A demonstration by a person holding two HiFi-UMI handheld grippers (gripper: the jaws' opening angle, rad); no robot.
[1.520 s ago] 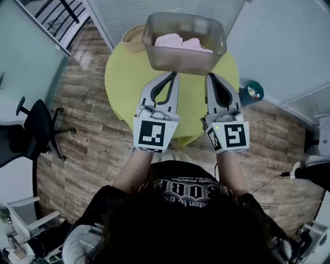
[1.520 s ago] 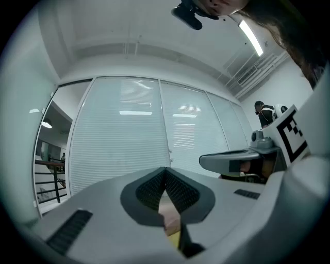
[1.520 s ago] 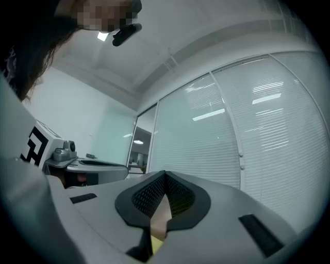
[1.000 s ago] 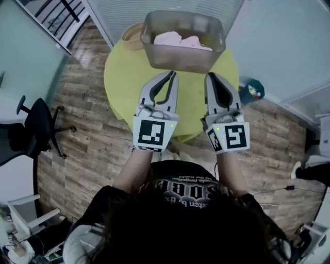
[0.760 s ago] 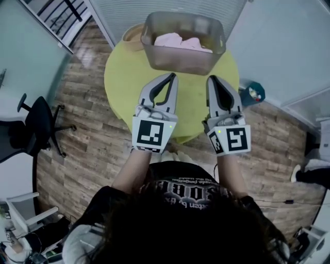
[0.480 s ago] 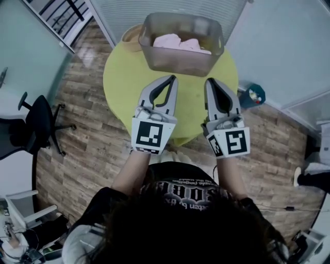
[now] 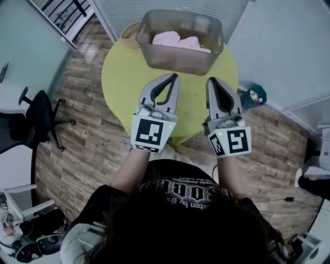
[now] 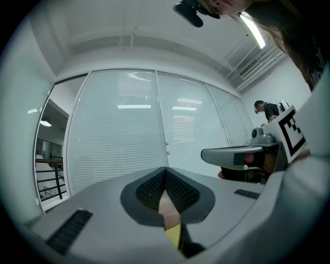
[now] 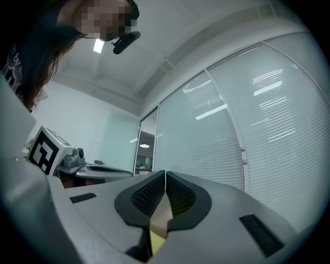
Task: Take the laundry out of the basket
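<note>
Toward the 12 o'clock edge of the round yellow-green table (image 7: 126, 77), pale pink laundry (image 7: 180, 40) lies bunched in the bottom of a translucent grey plastic basket (image 7: 178, 61), below its rim.

Both grippers hang over the table's near half, on the 6 o'clock side of the basket. They point at it and are clear of its wall.

The left gripper (image 7: 174, 77) sits at about 7 o'clock from the basket. Its jaws are clenched tip to tip. In the left gripper view its dark ribbed pads (image 8: 180, 192) meet with nothing between them.

The right gripper (image 7: 210, 81) sits at about 5 o'clock from the basket. Its jaws are likewise pressed together and empty, as the right gripper view confirms.

A tan round object (image 7: 131, 32) peeks out beside the basket at the table's 11 o'clock. On the wood-plank floor (image 7: 87, 139), a small teal bin (image 7: 255, 94) stands at the table's 4 o'clock. A black office chair (image 7: 33, 121) stands well off at 8 o'clock. A glass wall with blinds (image 7: 170, 5) runs past the table at 12 o'clock.
</note>
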